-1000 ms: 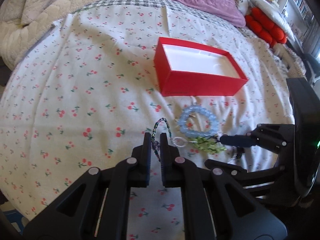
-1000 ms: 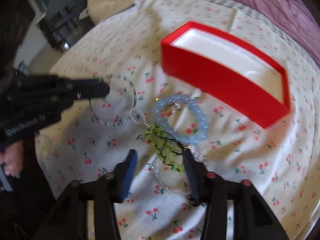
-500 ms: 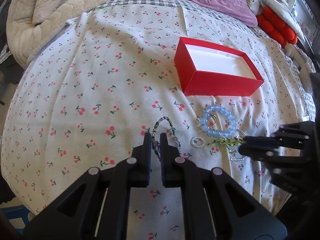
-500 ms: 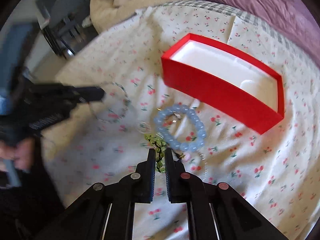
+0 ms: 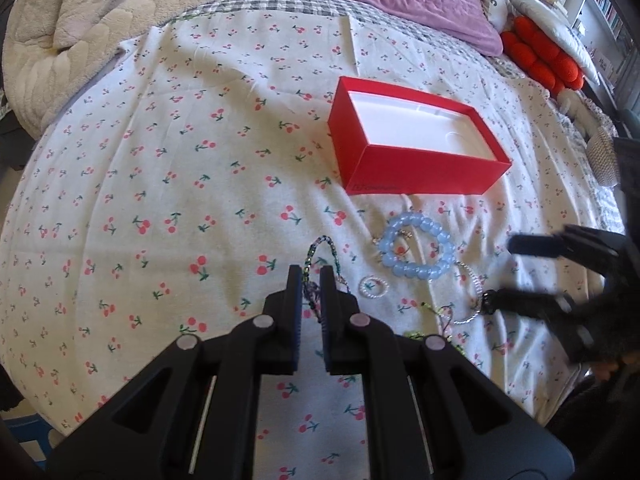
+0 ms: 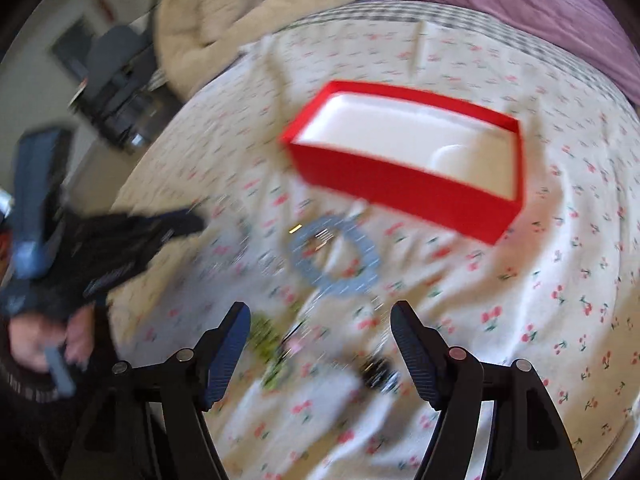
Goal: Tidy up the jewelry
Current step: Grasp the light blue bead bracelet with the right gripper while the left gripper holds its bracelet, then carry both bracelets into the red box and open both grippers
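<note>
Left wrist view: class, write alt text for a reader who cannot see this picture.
The left hand-held gripper, shut on a dark beaded bracelet, points down at a cherry-print bedsheet. Beyond lies an open, empty red box; to the right lie a blue bracelet and a pearl ring.
</note>
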Tool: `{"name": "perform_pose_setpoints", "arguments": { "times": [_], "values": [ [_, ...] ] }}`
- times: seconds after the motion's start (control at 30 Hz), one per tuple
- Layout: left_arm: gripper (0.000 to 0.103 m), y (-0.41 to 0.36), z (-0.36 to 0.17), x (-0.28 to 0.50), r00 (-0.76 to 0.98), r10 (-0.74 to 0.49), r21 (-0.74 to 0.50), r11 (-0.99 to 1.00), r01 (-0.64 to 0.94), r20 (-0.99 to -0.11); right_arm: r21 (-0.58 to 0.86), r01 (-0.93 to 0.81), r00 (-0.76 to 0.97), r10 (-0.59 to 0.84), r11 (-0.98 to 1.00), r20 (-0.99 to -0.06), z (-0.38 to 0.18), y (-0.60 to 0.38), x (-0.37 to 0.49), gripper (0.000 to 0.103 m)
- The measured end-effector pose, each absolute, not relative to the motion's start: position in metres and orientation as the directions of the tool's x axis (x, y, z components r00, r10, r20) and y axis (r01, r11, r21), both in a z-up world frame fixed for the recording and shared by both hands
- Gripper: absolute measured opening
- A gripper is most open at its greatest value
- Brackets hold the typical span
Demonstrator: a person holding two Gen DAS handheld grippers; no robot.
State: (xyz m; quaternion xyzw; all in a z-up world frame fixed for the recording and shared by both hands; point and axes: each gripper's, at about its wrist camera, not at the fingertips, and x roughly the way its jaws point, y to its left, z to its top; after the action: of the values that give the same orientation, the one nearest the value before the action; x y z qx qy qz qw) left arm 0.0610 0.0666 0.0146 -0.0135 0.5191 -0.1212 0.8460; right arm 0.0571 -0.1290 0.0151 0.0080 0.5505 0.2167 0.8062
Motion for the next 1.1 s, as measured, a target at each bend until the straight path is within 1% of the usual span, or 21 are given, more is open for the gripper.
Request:
{"name": "perform_pose_setpoints", "arguments": {
  "times": [0.03, 0.07, 0.2, 0.27, 0.33, 0.4, 0.47, 0.5, 0.57, 0.77, 1.0, 1.1],
  "values": [
    [0.009, 0.066, 0.014, 0.061, 0.430, -0.221, -0.150, 0.970, 0.192, -0.876, 0.243, -0.318, 0.306, 0.342, 0.916, -0.888, 0.011, -0.130, 0.063, 0.069],
    [0.009, 0.065, 0.014, 0.062, 0.429, -0.219, -0.149, 0.970, 0.192, -0.876, 0.238, -0.302, 0.307, 0.330, 0.923, -0.893, 0.007, -0.130, 0.069, 0.059],
    [0.009, 0.063, 0.012, 0.065, 0.427, -0.205, -0.134, 0.972, 0.191, -0.881, 0.180, -0.293, 0.297, 0.268, 0.939, -0.917, -0.009, -0.123, 0.082, 0.045],
    [0.009, 0.062, 0.011, 0.065, 0.425, -0.204, -0.132, 0.972, 0.192, -0.882, 0.168, -0.277, 0.300, 0.251, 0.946, -0.920, -0.017, -0.121, 0.091, 0.039],
    [0.009, 0.062, 0.010, 0.065, 0.424, -0.203, -0.128, 0.972, 0.197, -0.883, 0.163, -0.276, 0.301, 0.247, 0.947, -0.921, -0.022, -0.118, 0.094, 0.036],
    [0.009, 0.062, 0.009, 0.066, 0.423, -0.198, -0.123, 0.973, 0.197, -0.884, 0.148, -0.279, 0.297, 0.231, 0.949, -0.926, -0.029, -0.114, 0.096, 0.029],
    [0.009, 0.062, 0.007, 0.067, 0.420, -0.192, -0.119, 0.974, 0.193, -0.887, 0.110, -0.285, 0.298, 0.197, 0.952, -0.934, -0.038, -0.108, 0.098, 0.027],
    [0.009, 0.061, 0.007, 0.068, 0.420, -0.190, -0.118, 0.974, 0.191, -0.888, 0.084, -0.297, 0.312, 0.180, 0.951, -0.933, -0.040, -0.104, 0.097, 0.024],
    [0.009, 0.061, 0.006, 0.069, 0.419, -0.190, -0.116, 0.974, 0.194, -0.888, 0.072, -0.323, 0.317, 0.179, 0.944, -0.931, -0.038, -0.099, 0.093, 0.012],
    [0.009, 0.056, 0.018, 0.062, 0.444, -0.201, -0.109, 0.968, 0.225, -0.873, 0.106, -0.325, 0.333, 0.219, 0.940, -0.917, -0.019, -0.102, 0.080, 0.011],
    [0.009, 0.052, 0.031, 0.055, 0.466, -0.220, -0.118, 0.964, 0.239, -0.857, 0.177, -0.340, 0.410, 0.315, 0.924, -0.856, 0.030, -0.108, 0.062, 0.011],
    [0.009, 0.045, 0.041, 0.048, 0.479, -0.239, -0.121, 0.957, 0.264, -0.845, 0.186, -0.325, 0.428, 0.320, 0.927, -0.845, 0.043, -0.114, 0.053, 0.011]
  ]
}}
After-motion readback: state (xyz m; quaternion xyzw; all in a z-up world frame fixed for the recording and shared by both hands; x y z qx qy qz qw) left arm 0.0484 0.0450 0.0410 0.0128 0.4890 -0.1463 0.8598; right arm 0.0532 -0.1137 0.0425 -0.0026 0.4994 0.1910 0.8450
